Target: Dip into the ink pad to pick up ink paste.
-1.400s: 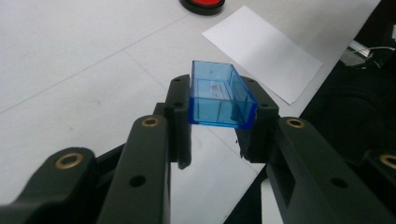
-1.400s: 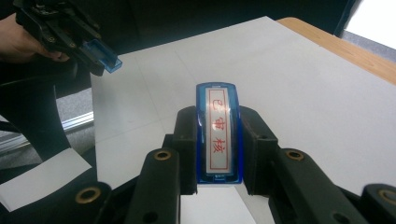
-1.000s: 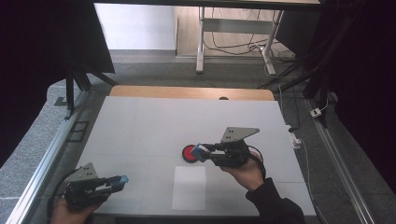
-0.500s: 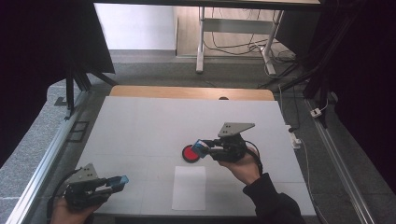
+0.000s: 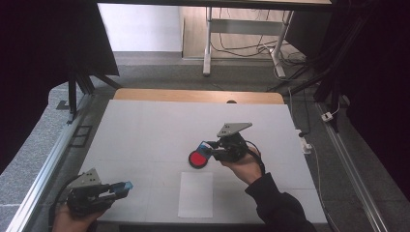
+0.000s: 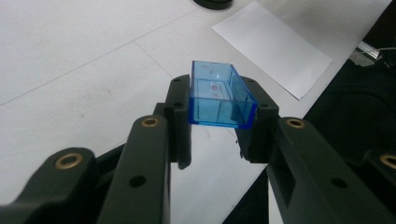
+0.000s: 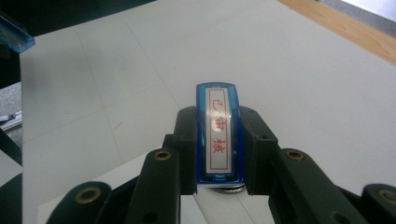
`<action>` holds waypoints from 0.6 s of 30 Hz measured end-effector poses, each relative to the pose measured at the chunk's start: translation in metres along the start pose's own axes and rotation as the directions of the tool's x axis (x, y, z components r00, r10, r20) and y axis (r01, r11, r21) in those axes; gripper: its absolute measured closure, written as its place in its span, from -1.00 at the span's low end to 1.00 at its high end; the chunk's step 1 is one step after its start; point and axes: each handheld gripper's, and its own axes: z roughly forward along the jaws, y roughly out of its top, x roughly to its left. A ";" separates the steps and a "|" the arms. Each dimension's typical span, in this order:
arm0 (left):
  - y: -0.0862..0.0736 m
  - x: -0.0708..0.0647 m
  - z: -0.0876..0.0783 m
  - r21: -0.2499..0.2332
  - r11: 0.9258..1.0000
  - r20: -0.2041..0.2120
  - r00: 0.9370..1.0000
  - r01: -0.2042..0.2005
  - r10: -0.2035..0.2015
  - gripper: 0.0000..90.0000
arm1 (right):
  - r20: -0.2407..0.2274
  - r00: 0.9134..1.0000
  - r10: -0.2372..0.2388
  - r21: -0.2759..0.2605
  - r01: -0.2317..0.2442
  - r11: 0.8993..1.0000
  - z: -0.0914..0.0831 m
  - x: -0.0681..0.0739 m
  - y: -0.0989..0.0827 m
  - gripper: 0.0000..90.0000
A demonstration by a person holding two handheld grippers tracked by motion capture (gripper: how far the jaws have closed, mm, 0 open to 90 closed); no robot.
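1. L gripper [image 5: 126,185] sits nearest me, bottom-left of the table [image 5: 145,125]. Jaws are clamped on the blue cap [image 6: 219,95], open side up. I just keep it parked, no need to move it.
2. White paper sheet [image 5: 196,193] lies flat near the front edge, centre. Likely the target for the print, so I want to keep it clear.
3. R gripper [image 5: 207,148] is mid-table, just past the sheet. Jaws are clamped on the blue stamp [image 7: 218,135], red-lettered label facing the cam.
4. Red ink pad [image 5: 198,158] lies right under the stamp end. Can't tell if they're touching.
5. Step in hand, I reckon: inking. I should go straight down, face flat on the pad, w/ light even pressure and no twist, then a clean lift.
6. Risk: a tilted stamp means patchy ink, and the round pad may slide if pushed sideways.
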 end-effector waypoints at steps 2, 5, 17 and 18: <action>0.000 0.000 0.000 0.000 1.000 -0.002 1.000 0.001 -0.001 0.51 | 0.002 1.000 0.003 0.007 -0.003 1.000 0.005 0.000 0.001 0.58; 0.000 0.000 0.000 0.000 1.000 -0.003 1.000 0.001 -0.001 0.51 | 0.003 1.000 0.002 0.023 -0.003 1.000 0.012 -0.002 0.002 0.58; 0.000 0.000 0.000 0.002 1.000 -0.004 1.000 0.006 -0.006 0.51 | 0.020 1.000 -0.001 0.094 -0.001 0.996 0.038 -0.009 0.000 0.58; 0.000 0.000 0.000 0.005 1.000 -0.004 1.000 0.006 -0.006 0.51 | 0.021 1.000 0.004 0.098 -0.006 0.995 0.039 -0.009 -0.001 0.58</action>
